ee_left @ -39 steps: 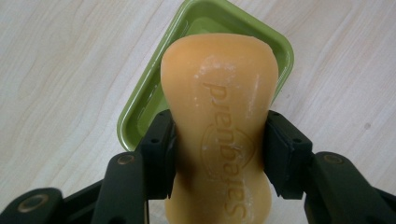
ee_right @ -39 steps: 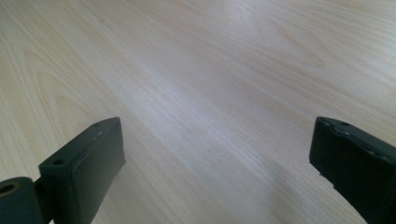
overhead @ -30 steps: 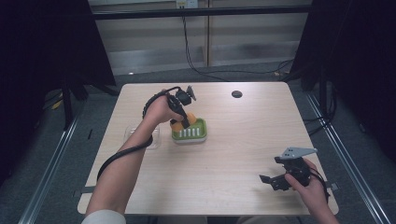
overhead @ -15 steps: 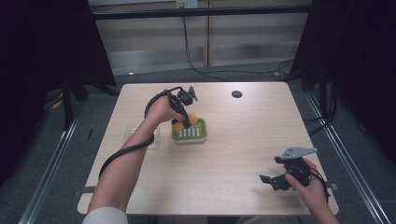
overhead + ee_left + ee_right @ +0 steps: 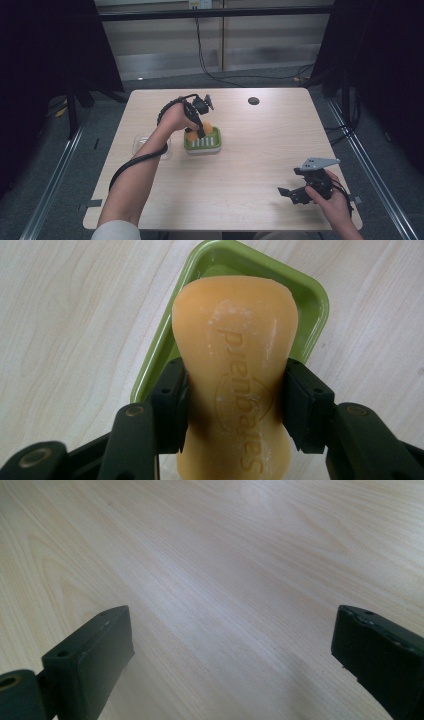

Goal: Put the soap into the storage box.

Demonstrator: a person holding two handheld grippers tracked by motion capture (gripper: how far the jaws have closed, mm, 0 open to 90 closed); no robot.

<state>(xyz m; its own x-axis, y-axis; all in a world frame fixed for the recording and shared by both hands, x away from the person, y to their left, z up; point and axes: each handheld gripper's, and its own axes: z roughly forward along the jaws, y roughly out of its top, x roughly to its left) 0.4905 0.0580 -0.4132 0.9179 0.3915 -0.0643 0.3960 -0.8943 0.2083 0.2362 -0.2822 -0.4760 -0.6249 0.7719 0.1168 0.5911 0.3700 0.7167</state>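
Observation:
An orange soap bar (image 5: 235,365) with embossed lettering is pinched at its narrow waist, and my left gripper (image 5: 234,412) is shut on it. The soap hangs just over a green soap dish (image 5: 311,300), upright along the jaws. In the high view the left gripper (image 5: 199,129) points down into the green dish (image 5: 212,145) at the table's middle left, with the orange soap (image 5: 207,128) showing beside the fingers. My right gripper (image 5: 298,193) rests near the front right edge. Its jaws stand wide open (image 5: 235,650) over bare wood, holding nothing.
A clear plastic lid or tray (image 5: 149,146) lies left of the dish, under the person's left forearm. A black round grommet (image 5: 253,100) sits at the table's far middle. The wooden table (image 5: 260,150) is ringed by dark curtains and floor rails.
The left hand has sunk slightly toward the green dish with the soap still gripped. The right gripper has stayed put.

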